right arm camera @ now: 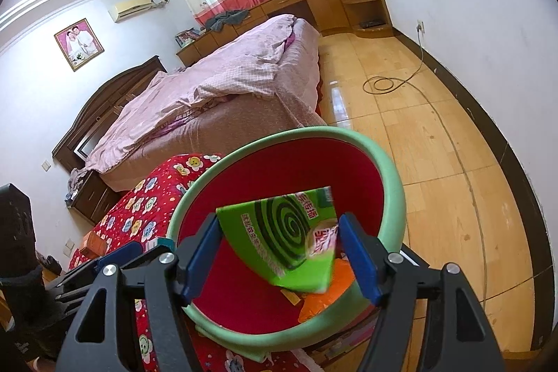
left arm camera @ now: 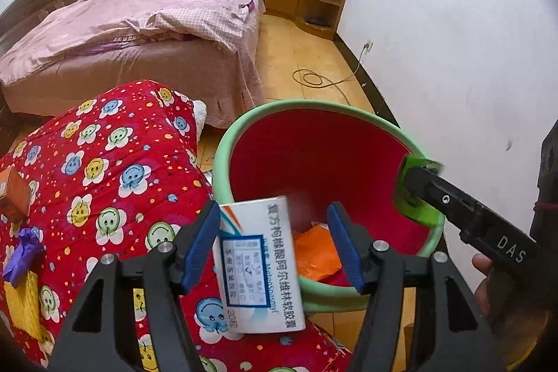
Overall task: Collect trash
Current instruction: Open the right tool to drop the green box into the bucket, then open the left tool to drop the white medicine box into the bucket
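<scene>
Beside the bed, both tongs (left arm camera: 275,246) (right arm camera: 279,253) gape wide over the bin (right arm camera: 390,183); boxes (left arm camera: 258,267) (right arm camera: 289,232) should fall clear inside its rim.

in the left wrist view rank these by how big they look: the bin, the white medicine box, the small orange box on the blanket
1. bin
2. white medicine box, enlarged by nearness to the camera
3. small orange box
</scene>
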Available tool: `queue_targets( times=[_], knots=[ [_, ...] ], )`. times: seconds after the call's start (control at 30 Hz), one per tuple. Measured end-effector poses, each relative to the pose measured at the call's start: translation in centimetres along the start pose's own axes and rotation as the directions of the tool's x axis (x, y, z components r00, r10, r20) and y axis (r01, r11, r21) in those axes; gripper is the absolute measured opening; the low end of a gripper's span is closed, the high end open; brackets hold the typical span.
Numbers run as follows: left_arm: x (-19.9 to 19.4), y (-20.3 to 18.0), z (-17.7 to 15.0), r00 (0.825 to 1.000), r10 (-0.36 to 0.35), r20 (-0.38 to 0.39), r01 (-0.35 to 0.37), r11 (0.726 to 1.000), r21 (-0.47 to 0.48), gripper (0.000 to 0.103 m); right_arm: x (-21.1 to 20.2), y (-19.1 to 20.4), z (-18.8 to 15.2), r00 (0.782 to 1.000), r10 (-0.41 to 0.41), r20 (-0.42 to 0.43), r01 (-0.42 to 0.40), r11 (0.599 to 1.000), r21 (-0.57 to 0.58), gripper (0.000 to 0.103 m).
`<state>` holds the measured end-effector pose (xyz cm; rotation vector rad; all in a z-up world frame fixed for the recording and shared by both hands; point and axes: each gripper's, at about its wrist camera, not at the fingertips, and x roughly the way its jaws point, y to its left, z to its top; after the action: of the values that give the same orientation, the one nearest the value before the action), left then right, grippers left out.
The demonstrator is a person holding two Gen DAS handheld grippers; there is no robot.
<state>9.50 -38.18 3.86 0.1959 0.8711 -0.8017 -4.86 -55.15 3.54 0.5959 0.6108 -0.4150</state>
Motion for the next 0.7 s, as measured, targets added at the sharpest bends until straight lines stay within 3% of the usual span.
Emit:
queue_targets(
  times=[0.23,0.47,0.7],
  knots=[
    [-0.4,1.0,-0.3,1.0,0.011,-0.004,-0.011,1.0,-0.028,0.064,0.0,-0.1,-0.2,1.0,0.0,0.003,0.0,1.0,0.008,0.075],
    [0.4,2.1,-1.7,0.996,0.05,-0.074,-0.053,0.997,-0.049,0.064,-0.2,-0.1,-0.3,1.0,0.003,0.006,-0.003,1.0,0.005,0.075],
    [1.0,4.2,-2.9,0.992,0.049,-0.113,-0.064,0.989,-0.132,0.064,-0.4,0.1,-0.5,1.0,0.008,0.007,-0.008,1.0,-0.001,0.075]
  ],
)
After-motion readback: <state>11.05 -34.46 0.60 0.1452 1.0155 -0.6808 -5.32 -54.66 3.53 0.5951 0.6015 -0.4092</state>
